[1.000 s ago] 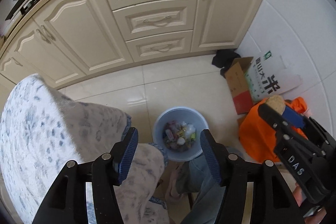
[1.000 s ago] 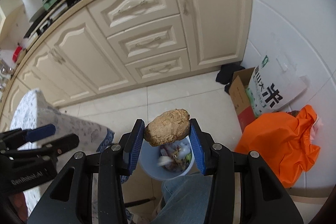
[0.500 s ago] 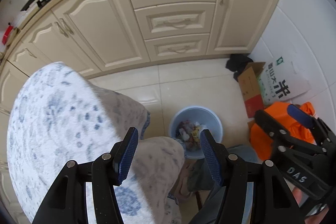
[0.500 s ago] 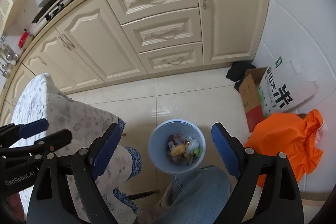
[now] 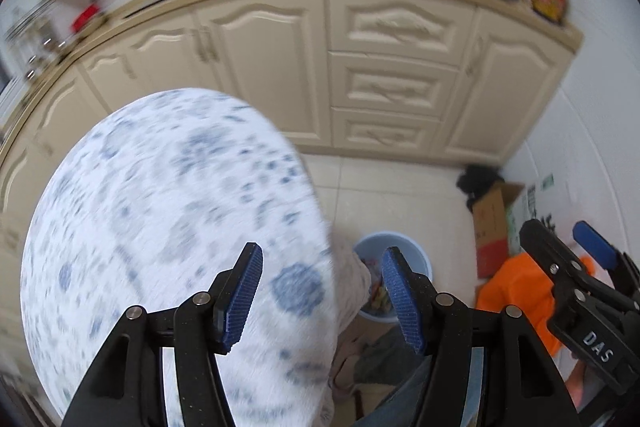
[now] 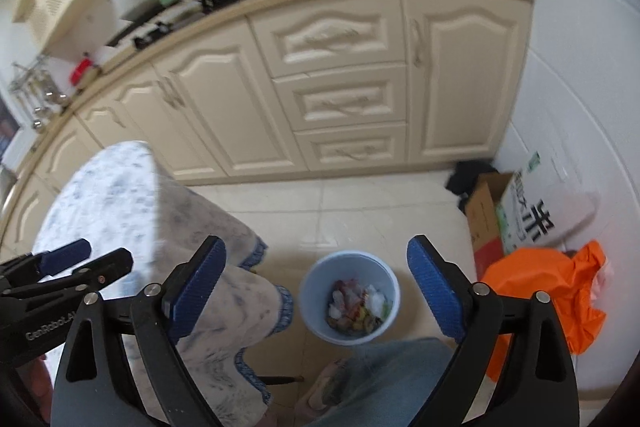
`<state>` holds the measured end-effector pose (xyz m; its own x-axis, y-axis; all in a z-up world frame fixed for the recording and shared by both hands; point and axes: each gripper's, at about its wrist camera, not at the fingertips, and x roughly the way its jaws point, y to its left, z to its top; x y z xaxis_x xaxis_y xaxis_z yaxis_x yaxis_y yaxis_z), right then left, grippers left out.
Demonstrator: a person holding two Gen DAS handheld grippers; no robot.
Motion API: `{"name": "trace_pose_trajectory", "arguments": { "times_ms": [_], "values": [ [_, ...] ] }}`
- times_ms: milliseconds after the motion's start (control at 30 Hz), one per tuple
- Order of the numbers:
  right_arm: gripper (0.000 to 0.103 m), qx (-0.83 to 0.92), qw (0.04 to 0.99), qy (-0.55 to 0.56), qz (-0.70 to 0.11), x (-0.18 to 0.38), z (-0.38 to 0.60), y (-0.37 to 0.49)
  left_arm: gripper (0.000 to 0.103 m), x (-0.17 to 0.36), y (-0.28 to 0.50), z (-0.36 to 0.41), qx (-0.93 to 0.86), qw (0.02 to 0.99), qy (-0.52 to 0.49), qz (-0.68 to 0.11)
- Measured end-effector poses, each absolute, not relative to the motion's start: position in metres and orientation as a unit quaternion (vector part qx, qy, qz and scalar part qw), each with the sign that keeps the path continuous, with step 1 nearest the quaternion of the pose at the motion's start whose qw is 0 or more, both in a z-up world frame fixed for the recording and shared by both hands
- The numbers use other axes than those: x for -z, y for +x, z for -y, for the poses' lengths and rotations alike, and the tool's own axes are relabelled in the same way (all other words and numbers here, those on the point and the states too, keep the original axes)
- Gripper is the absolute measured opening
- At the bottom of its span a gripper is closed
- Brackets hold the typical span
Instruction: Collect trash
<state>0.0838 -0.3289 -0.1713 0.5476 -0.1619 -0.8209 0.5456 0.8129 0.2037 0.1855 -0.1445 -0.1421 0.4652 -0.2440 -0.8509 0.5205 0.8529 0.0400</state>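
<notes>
A pale blue trash bin (image 6: 316,307) stands on the floor tiles with mixed scraps and wrappers (image 6: 356,307) inside. My right gripper (image 6: 317,241) hangs high above it, its jaws opening wide and nothing between them. In the left wrist view the bin (image 5: 400,235) is half hidden behind the table's cloth and a finger. My left gripper (image 5: 322,251) is open and empty, over the near edge of a round table in a blue-flowered white cloth (image 5: 160,207). Each gripper shows in the other's view: the right gripper (image 5: 560,233) at the right edge, the left gripper (image 6: 106,253) at the left edge.
Cream cabinets (image 6: 340,99) line the far side under a cluttered counter. Against the right wall stand a cardboard box (image 6: 484,219), a white printed sack (image 6: 540,215) and an orange bag (image 6: 540,287). A person's jeans leg (image 6: 380,379) and slippered foot are just below the bin.
My right gripper let go of a brown lump, which dropped into the bin, and its jaws spread wide. Both grippers rose; the left one swung over the table.
</notes>
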Motion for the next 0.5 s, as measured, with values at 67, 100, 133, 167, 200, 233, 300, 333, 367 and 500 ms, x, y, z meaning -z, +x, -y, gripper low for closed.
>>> {"name": "trace_pose_trajectory", "arguments": {
  "times_ms": [67, 100, 133, 167, 200, 233, 300, 333, 367, 500],
  "values": [
    [0.098, 0.200, 0.861, 0.212, -0.417, 0.160, 0.319, 0.083, 0.059, 0.132, 0.172, 0.126, 0.205, 0.858, 0.130, -0.454],
    [0.098, 0.193, 0.867, 0.206, -0.412, 0.154, 0.314, 0.082, 0.060, 0.127, 0.165, 0.117, 0.195, 0.864, 0.120, -0.448],
    [0.098, 0.183, 0.873, 0.200, -0.406, 0.147, 0.308, 0.081, 0.065, 0.123, 0.158, 0.110, 0.187, 0.869, 0.111, -0.445],
    [0.098, 0.176, 0.879, 0.194, -0.399, 0.140, 0.303, 0.081, 0.069, 0.118, 0.150, 0.101, 0.180, 0.873, 0.099, -0.443],
    [0.098, 0.174, 0.883, 0.189, -0.393, 0.134, 0.299, 0.080, 0.069, 0.112, 0.141, 0.093, 0.172, 0.879, 0.085, -0.437],
    [0.098, 0.173, 0.887, 0.183, -0.387, 0.129, 0.295, 0.078, 0.069, 0.107, 0.132, 0.089, 0.165, 0.884, 0.078, -0.430],
    [0.098, 0.158, 0.900, 0.163, -0.371, 0.116, 0.283, 0.074, 0.071, 0.094, 0.114, 0.080, 0.145, 0.897, 0.071, -0.411],
    [0.098, 0.153, 0.904, 0.154, -0.367, 0.110, 0.278, 0.073, 0.073, 0.088, 0.106, 0.076, 0.137, 0.903, 0.068, -0.402],
    [0.098, 0.151, 0.909, 0.142, -0.361, 0.103, 0.272, 0.071, 0.074, 0.082, 0.097, 0.072, 0.128, 0.908, 0.063, -0.393],
    [0.098, 0.157, 0.923, 0.110, -0.332, 0.080, 0.258, 0.062, 0.085, 0.058, 0.059, 0.055, 0.101, 0.929, 0.027, -0.356]
  ]
}}
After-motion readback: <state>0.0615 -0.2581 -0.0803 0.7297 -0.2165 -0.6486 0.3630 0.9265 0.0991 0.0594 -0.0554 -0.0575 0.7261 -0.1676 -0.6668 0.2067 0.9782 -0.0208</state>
